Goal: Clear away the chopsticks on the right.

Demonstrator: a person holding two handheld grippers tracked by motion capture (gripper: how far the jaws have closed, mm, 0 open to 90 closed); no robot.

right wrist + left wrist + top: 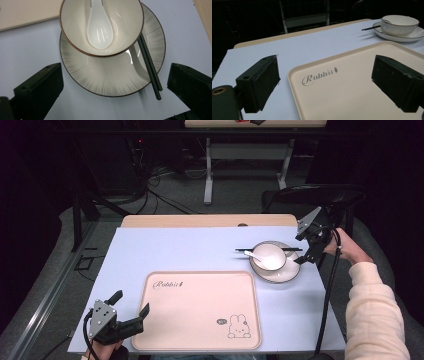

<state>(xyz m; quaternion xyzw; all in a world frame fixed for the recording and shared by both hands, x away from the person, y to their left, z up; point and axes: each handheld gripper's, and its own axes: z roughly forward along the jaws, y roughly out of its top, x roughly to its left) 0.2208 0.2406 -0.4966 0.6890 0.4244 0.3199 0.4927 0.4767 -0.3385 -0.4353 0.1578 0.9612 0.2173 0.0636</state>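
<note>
Left claw (132, 312) agape; right claw (306, 251) likewise

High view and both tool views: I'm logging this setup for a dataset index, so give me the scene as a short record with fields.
surface: table with a pale blue cover
tray: beige tray with a rabbit drawing, nothing on it, near the front edge
plate: plate on the cover, beyond the tray's far right corner
bowl: bowl sitting on the plate
spoon: white spoon lying inside the bowl
chopsticks: dark chopsticks across the plate, under the bowl
left tool: left tool open, at the tray's near left corner
right tool: right tool open, by the plate's right edge
</note>
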